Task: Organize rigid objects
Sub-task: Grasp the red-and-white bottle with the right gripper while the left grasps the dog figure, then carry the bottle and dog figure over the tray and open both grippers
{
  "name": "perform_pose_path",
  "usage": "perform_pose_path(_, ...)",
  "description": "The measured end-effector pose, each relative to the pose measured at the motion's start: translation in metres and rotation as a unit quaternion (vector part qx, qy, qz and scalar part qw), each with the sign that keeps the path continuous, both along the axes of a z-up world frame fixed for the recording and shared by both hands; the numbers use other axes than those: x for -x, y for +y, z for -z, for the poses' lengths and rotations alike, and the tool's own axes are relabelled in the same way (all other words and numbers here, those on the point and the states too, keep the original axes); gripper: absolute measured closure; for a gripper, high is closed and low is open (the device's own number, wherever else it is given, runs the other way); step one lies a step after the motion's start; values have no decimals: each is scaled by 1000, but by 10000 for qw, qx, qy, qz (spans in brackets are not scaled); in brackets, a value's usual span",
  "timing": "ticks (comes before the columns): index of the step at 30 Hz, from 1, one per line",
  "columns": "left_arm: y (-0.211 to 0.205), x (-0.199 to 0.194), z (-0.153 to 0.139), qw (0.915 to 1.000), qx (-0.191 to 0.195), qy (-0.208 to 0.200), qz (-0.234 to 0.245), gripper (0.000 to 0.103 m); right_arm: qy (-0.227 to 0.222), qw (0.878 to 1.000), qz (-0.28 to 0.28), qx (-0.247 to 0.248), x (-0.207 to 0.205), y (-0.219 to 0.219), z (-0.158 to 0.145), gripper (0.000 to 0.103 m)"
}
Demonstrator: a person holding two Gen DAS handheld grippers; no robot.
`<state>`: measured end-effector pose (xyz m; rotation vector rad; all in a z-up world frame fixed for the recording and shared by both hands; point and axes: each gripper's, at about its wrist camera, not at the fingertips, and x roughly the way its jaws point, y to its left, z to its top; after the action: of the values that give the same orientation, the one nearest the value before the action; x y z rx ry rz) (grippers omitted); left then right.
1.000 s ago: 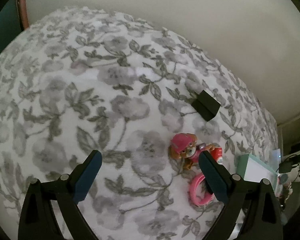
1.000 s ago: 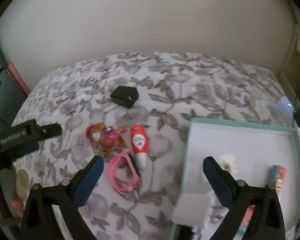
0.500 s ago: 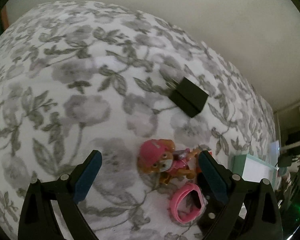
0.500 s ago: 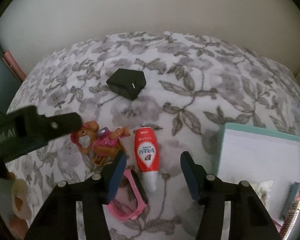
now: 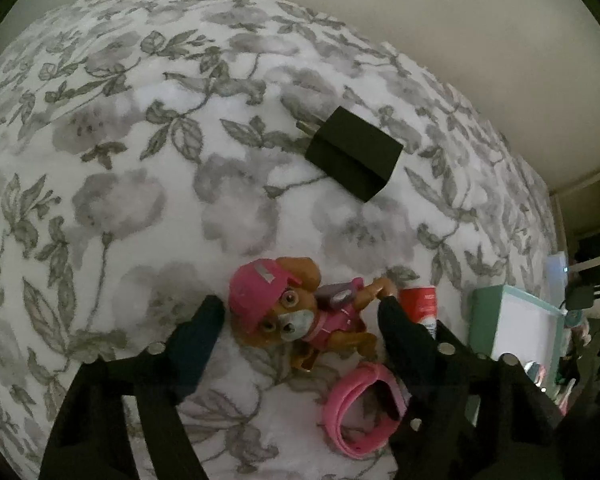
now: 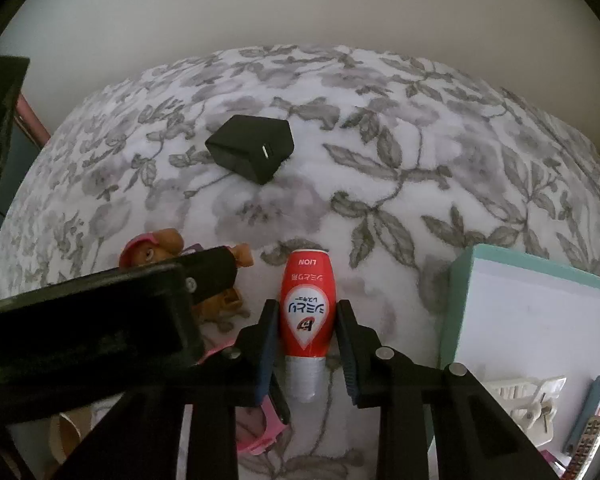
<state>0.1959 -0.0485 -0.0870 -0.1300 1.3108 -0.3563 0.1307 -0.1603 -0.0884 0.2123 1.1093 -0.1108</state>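
Both your claws have dropped and are closing: the right claw (image 6: 306, 340) nearly pinches the red tube (image 6: 309, 308) mid-bed, the left claw (image 5: 300, 320) straddles the toy dog (image 5: 292, 312), untouched. Lift toward the box (image 6: 456, 300) by the bed's right edge.

I see a bed (image 5: 148, 168) covered by a white blanket (image 6: 440, 152) printed with grey flowers and leaves. Behind it a plain off-white wall (image 6: 300, 4) fills the upper frame. Light is dim and even. Far right in the left view: dark furniture (image 5: 592, 248), details unclear.
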Motion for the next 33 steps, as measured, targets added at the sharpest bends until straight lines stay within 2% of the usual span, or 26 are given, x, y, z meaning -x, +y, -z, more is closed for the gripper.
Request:
perform_pose_path(3, 1, 2, -3, 10000, 14, -56, 30, 40, 10, 10000, 17, -23, 1, -2, -1, 73)
perform_pose_path(8, 3, 3, -5, 9998, 144, -28, 107, 43, 26, 9999, 82, -60, 0, -6, -1, 73)
perform_pose_path(11, 8, 2, -13, 9993, 360, -106, 61, 62, 30, 9999, 102, -94, 1, -7, -2, 73)
perform_pose_path(15, 8, 1, -18, 9992, 330, -183, 131, 62, 14, 9998, 150, -165, 2, -10, -4, 73)
perform_pose_path(21, 11, 0, -19, 9985, 526, -96, 77, 62, 27, 9997, 182, -170, 4, -11, -4, 73)
perform_pose_path(27, 19, 0, -44, 9964, 778, -326, 26, 62, -98, 9994, 195, -278, 5, -15, -16, 73)
perform_pose_path(33, 22, 3, -81, 9919, 1073, -677, 26, 62, -406, 9981, 283, -371, 9, -28, -45, 73)
